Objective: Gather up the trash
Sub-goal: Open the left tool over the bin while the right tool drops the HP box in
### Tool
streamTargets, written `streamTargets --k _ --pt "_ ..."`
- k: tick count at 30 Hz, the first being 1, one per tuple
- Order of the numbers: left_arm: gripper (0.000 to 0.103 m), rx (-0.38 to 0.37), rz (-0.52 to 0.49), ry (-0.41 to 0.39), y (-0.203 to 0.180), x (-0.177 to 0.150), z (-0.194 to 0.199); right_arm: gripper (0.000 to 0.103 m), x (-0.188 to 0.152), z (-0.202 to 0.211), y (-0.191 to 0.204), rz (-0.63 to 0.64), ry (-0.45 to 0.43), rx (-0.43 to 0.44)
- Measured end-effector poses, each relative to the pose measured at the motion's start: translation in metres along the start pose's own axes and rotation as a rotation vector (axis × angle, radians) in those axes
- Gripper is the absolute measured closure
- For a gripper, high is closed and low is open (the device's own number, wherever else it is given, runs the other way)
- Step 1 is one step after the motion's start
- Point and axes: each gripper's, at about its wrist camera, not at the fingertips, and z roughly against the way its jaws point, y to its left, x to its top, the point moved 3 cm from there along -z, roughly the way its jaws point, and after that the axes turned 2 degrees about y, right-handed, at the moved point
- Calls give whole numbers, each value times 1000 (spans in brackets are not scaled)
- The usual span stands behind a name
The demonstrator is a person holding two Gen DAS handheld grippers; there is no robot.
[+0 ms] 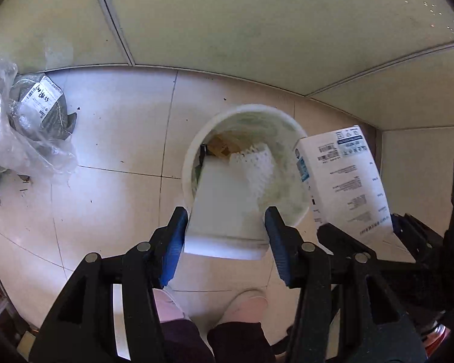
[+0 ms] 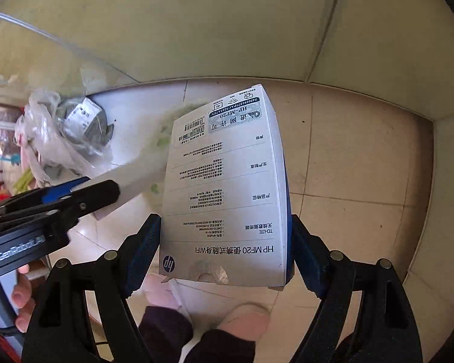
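Left wrist: left gripper clamps white block over bin.

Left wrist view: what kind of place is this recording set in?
Probably a corner of a home or small flat: pale floor tiles meeting plain wall panels, a white waste bin already holding packaging, and a heap of plastic bags on the floor.

Trash already crowds the white bin; tiled floor around lies open.

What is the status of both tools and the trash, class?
Left tool shut on white foam block over bin. Right tool shut on printed box. Bin mouth part-filled.
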Motion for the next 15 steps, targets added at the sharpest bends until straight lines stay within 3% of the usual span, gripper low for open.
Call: streamTargets --k 10,15 --pt "52 -15 36 -31 20 -2 9 24 6 -16 7 74 13 -39" --pt "52 9 18 -37 14 -9 32 24 0 11 8 50 -14 -26"
